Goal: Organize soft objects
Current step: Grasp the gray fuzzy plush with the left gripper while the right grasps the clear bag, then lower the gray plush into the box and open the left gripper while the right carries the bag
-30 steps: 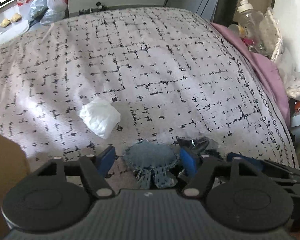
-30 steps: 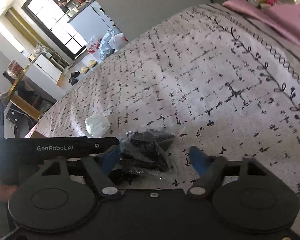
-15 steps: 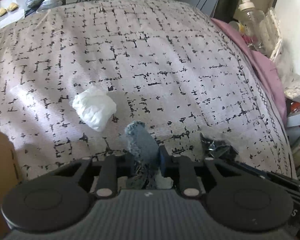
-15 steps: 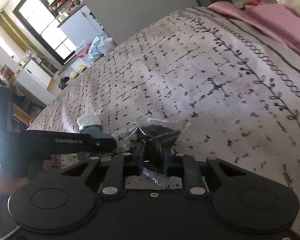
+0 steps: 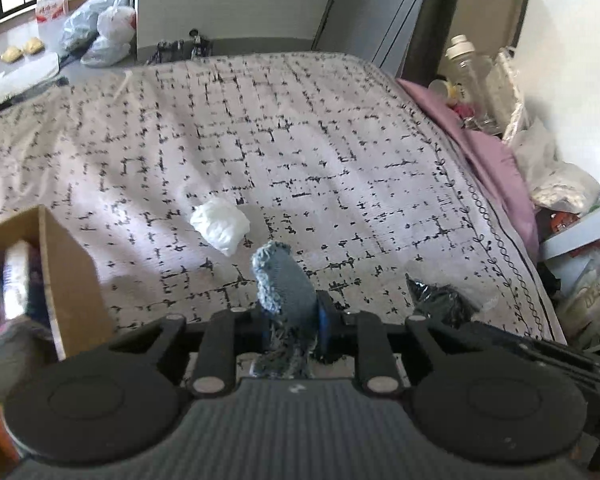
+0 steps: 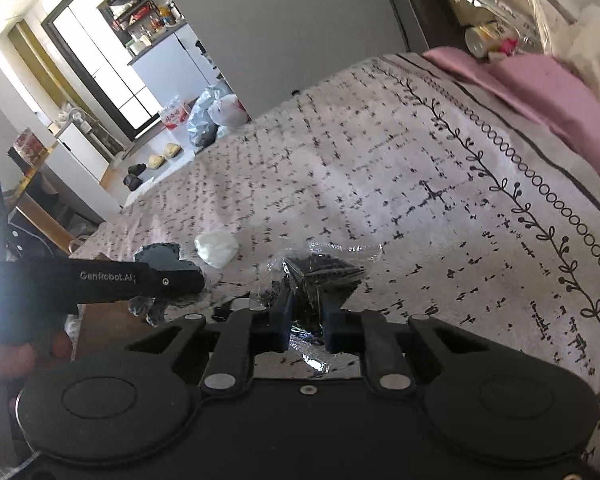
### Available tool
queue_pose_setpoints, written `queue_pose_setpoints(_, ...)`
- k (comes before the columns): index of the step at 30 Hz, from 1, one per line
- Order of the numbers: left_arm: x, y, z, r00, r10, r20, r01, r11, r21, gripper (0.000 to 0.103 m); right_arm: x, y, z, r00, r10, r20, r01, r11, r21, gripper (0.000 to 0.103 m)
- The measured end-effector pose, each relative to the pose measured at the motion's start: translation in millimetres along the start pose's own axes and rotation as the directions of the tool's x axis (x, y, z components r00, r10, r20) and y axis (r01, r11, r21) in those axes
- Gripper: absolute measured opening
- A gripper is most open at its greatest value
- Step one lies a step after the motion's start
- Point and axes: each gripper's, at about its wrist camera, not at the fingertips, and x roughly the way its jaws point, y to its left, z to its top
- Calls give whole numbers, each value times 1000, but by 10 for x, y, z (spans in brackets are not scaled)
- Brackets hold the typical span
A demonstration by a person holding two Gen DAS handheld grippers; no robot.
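My left gripper point(image 5: 292, 320) is shut on a frayed blue denim piece point(image 5: 282, 280), held folded and lifted off the patterned bedspread point(image 5: 300, 152). My right gripper point(image 6: 306, 316) is shut on a clear plastic bag of black fabric point(image 6: 320, 270), also raised above the bed. That bag point(image 5: 440, 300) shows at the lower right of the left wrist view. The denim piece point(image 6: 158, 256) and the left gripper's body appear at the left of the right wrist view. A crumpled white soft bundle point(image 5: 220, 226) lies on the bed just beyond both grippers, apart from them; it is also seen as the white bundle point(image 6: 216, 248).
An open cardboard box point(image 5: 56, 276) with items inside stands at the bed's near left. A pink sheet point(image 5: 484, 160) runs along the right side. Bottles and plastic bags point(image 5: 484, 80) crowd a bedside surface at right. Filled bags point(image 5: 100, 32) sit on the floor beyond the bed.
Both grippers closed, the left on the denim piece and the right on the bagged black fabric, then rose off the bedspread. The cardboard box came into the left wrist view.
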Motion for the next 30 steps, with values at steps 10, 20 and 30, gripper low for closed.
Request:
queue_pose_setpoints(10, -477, -7, -142, 998, -2, 64, 0, 1000, 26, 21, -283, 238, -39, 998, 20, 51, -19, 999, -33, 15)
queue_pose_setpoints(20, -873, 98, -233, 993, -12, 118, 10, 1000, 17, 21, -479, 509, -38, 994, 50, 99, -43, 997, -67, 15)
queue_pose_setpoints(30, -1160, 310, -339, 988, 3, 154, -5, 1000, 11, 21, -548, 826, -49, 989, 89, 122, -77, 992, -101, 15)
